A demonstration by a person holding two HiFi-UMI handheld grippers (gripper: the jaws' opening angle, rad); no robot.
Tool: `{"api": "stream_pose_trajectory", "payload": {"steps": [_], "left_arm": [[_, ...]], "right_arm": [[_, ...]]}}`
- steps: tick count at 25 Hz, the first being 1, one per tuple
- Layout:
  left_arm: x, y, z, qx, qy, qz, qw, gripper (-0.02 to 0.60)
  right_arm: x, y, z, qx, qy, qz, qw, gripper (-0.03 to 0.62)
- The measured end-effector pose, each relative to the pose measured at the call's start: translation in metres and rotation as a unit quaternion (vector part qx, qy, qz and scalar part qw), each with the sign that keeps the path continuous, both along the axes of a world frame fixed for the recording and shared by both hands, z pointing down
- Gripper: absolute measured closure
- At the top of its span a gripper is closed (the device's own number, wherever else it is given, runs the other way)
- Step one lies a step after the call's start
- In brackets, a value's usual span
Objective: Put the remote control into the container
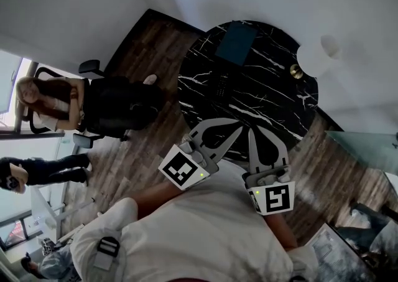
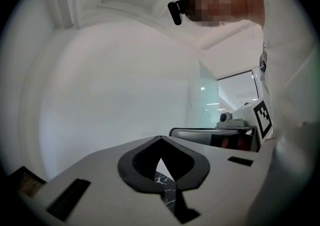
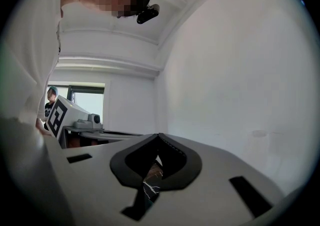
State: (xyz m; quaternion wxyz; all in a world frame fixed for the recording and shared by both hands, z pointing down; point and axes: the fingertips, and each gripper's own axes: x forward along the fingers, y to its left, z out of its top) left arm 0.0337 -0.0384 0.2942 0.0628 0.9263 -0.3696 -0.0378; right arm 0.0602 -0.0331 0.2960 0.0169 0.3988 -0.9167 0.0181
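the remote control point(image 1: 219, 85) shows only as a dim dark slab on the black marble table point(image 1: 273, 97), left of its middle and hard to make out. the teal container point(image 1: 236, 42) sits beyond it at the far edge. the remote is probably light, stiff and smooth (a slim bar), best pinched across its narrow width at mid-length. the left gripper point(image 1: 238, 129) and right gripper point(image 1: 254, 131) hover over the near edge, both pairs of jaws closed on nothing.

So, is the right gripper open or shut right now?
Shut. The right gripper shows its jaw tips meeting in the right gripper view, with nothing held between them.
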Motion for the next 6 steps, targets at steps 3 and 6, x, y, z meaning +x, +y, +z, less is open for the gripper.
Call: {"api": "stream_pose_trajectory", "payload": {"steps": [3, 6], "left_arm": [[0.0037, 0.0004, 0.0006, -0.001, -0.002, 0.000, 1.0000, 0.575], [0.0074, 0.0020, 0.0019, -0.004, -0.003, -0.002, 1.0000, 0.575]], "right_arm": [[0.0040, 0.0010, 0.0013, -0.003, 0.000, 0.000, 1.000, 0.585], [0.0091, 0.0036, 0.0027, -0.003, -0.005, 0.000, 1.000, 0.585]]}}
